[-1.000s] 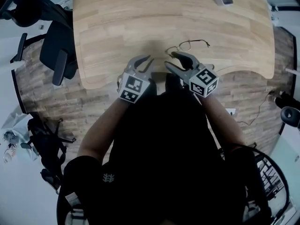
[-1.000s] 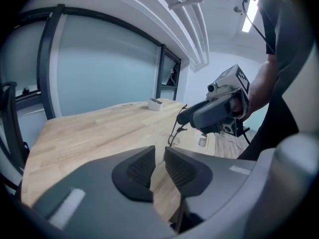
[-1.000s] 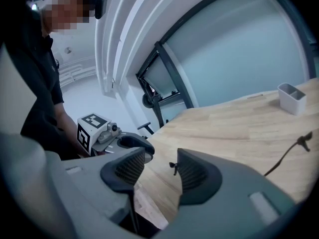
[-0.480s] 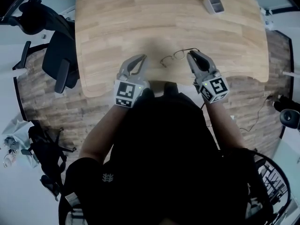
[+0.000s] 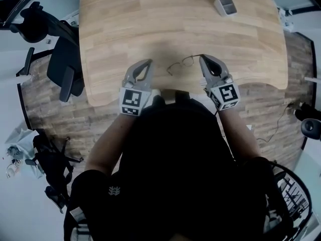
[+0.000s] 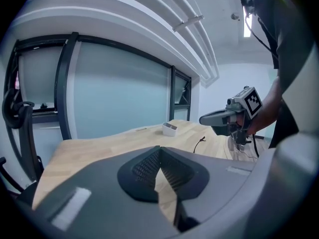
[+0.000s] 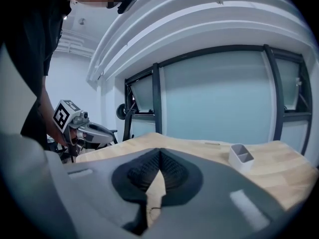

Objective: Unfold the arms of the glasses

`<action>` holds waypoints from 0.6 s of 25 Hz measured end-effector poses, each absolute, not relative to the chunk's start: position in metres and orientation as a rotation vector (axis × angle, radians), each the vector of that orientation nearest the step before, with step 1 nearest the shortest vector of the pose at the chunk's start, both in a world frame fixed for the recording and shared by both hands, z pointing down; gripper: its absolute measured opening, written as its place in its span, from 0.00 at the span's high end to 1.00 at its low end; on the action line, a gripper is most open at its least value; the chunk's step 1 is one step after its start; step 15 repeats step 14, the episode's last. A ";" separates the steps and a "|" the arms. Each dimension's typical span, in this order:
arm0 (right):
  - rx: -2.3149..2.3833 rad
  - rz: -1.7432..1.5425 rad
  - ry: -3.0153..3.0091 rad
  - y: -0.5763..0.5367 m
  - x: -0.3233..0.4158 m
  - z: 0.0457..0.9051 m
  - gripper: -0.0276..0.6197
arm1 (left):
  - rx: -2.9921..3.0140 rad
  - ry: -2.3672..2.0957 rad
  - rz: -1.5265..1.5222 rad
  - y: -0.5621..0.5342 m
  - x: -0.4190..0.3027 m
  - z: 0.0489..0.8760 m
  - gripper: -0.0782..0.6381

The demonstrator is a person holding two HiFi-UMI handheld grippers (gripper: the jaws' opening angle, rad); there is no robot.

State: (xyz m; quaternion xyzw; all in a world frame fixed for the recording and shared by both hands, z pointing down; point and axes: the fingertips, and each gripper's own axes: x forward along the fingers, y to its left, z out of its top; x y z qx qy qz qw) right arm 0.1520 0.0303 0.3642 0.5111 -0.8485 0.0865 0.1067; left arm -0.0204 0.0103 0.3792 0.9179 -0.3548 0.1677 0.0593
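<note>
The thin wire-framed glasses (image 5: 183, 62) lie on the wooden table (image 5: 125, 24) near its front edge, between my two grippers. My left gripper (image 5: 147, 62) hovers to their left, jaws shut with nothing in them. My right gripper (image 5: 202, 58) is just to their right, its tip close to the end of one arm; its jaws are shut and I see no grip on the frame. In the left gripper view, one dark arm tip (image 6: 199, 143) sticks up in front of the right gripper (image 6: 219, 118). In the right gripper view, a thin bit of wire (image 7: 153, 209) shows through the gap below the closed tips.
A small white tray (image 5: 225, 4) stands at the table's far right, also seen as the tray (image 6: 170, 128) and the tray (image 7: 240, 157). A black office chair (image 5: 62, 59) is at the table's left edge. Windows run along the wall behind the table.
The right gripper swung from over the glasses to their right side and its jaws closed. The left jaws also closed. Both grippers rose a little. The glasses stayed on the table.
</note>
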 end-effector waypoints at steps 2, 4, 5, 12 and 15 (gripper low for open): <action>1.487 0.253 -2.506 0.030 0.149 0.364 0.96 | 2.769 -1.077 0.522 0.014 -0.019 0.383 0.88; 1.479 0.261 -2.510 0.029 0.150 0.366 0.96 | 2.769 -1.074 0.532 0.017 -0.017 0.384 0.88; 1.474 0.264 -2.512 0.029 0.150 0.367 0.96 | 2.771 -1.073 0.534 0.018 -0.017 0.383 0.88; 1.453 0.268 -2.519 0.026 0.153 0.369 0.96 | 2.772 -1.098 0.536 0.012 -0.019 0.380 0.88; 1.448 0.264 -2.517 0.023 0.154 0.370 0.96 | 2.773 -1.102 0.538 0.009 -0.020 0.379 0.88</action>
